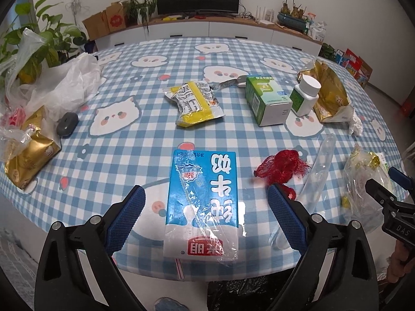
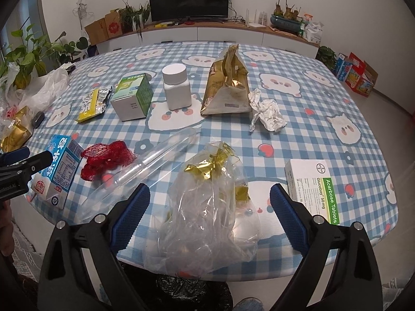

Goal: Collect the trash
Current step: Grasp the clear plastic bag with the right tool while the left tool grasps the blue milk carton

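Left gripper (image 1: 205,212): jaws wide, either side of the milk carton (image 1: 203,204) lying flat at the table's (image 1: 155,134) near edge, not touching it.
Right gripper (image 2: 210,212): jaws wide around the crumpled clear bag (image 2: 207,212) (gold scraps inside).
Red netting (image 1: 281,167): between carton and bag.

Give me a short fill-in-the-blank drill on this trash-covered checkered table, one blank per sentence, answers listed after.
1. The blue and white milk carton lies between the open jaws of the ____ gripper.
2. The right gripper has its open jaws on either side of the clear crumpled ____ bag.
3. The cap of the white plastic pill bottle is ____ in colour.
4. The mesh netting beside the carton is ____ in colour.

Answers: left; plastic; white; red
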Tool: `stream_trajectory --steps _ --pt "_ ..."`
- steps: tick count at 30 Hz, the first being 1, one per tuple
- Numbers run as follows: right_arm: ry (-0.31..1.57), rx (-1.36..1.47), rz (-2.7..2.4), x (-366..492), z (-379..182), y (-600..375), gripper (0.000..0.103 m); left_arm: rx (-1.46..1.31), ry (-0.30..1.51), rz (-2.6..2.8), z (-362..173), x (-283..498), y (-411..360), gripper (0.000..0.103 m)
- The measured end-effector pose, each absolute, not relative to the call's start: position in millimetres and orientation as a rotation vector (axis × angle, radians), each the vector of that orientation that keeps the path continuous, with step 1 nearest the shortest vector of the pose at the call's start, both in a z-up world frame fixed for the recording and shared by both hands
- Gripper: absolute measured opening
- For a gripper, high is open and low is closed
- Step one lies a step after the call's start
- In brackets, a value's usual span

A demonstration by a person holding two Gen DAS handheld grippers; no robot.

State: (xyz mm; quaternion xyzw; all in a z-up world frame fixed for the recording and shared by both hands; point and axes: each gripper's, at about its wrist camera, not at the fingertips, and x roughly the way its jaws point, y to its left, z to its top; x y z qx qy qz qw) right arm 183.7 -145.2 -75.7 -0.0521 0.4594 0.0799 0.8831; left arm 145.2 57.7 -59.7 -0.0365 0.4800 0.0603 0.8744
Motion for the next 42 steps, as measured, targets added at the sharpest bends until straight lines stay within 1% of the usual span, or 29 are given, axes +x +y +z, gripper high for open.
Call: stream_trajectory --steps 3,9,11,12,14,15,22,29,42 --pt "0.978 -0.107 0.164 188 -82 -144 0.086 -0.063 1.031 0.132 -67 151 58 0.090" --pt "1.023 -0.088 0.158 194 -92 -145 0.073 -0.063 1.073 0.136 -79 155 59 0.086" --pt "1.035 -0.083 0.157 196 -94 -146 0.067 -0.061 1.082 0.149 -82 155 59 0.085" --pt "1.043 -0.077 0.160 197 -95 -146 0.066 -0.059 1.085 0.155 -83 156 59 0.085" --pt "1.054 -0.067 0.167 198 -97 -147 0.061 -0.052 1.092 0.159 -86 156 59 0.082" --pt "1.055 -0.067 0.168 198 -98 -147 0.060 -0.054 1.096 0.161 -88 157 59 0.081" --pt "1.071 -0.042 0.180 198 -98 -149 0.048 -0.105 1.136 0.141 -98 159 63 0.065" --pt "1.073 -0.022 0.180 198 -97 -151 0.035 -0.112 1.140 0.131 -98 158 61 0.062" --pt "1.034 -0.012 0.175 186 -82 -155 0.033 -0.131 1.094 0.133 -84 139 59 0.062"
